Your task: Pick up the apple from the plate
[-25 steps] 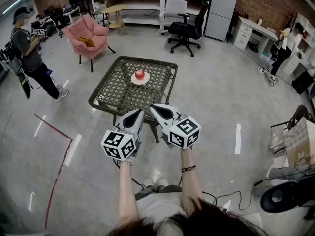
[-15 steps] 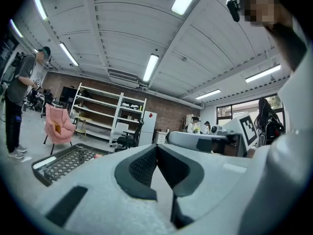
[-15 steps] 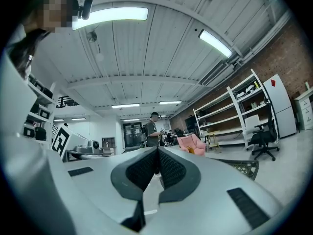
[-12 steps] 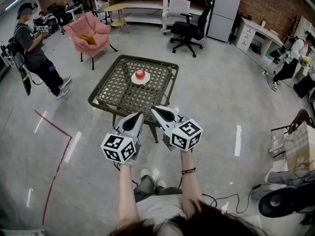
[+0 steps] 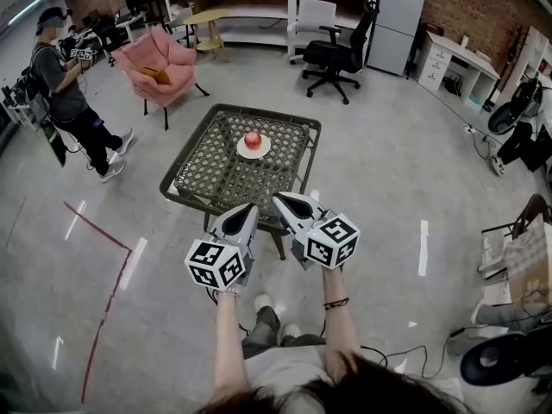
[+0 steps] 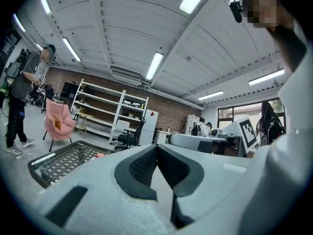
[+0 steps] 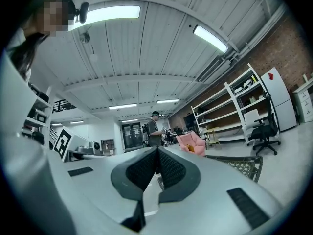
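**Apple waits as grippers approach:** A red apple (image 5: 252, 139) sits on a small white plate (image 5: 242, 152) toward the far middle of a woven lattice worktop (image 5: 211, 172), well apart from the two handheld grippers at the worktop's near edge. The left gripper (image 5: 248, 207) and the right gripper (image 5: 278, 198) are held side by side and point level toward the worktop. Each has its jaws pressed together with nothing between them.

The pickup has not begun. Neither tool has reached the plate, and whichever goes in must first spread its jaws.

The apple looks firm, rounded, smooth-skinned and fairly light, so an off-centre pinch would likely make it roll or slip. The surest hold is probably across its widest part, with pads on opposite sides and enough squeeze to lift without bruising. The plate appears loose on the open weave and may shift if nudged.

A pink armchair (image 5: 159, 65) and a person (image 5: 71, 102) are on the floor at far left.
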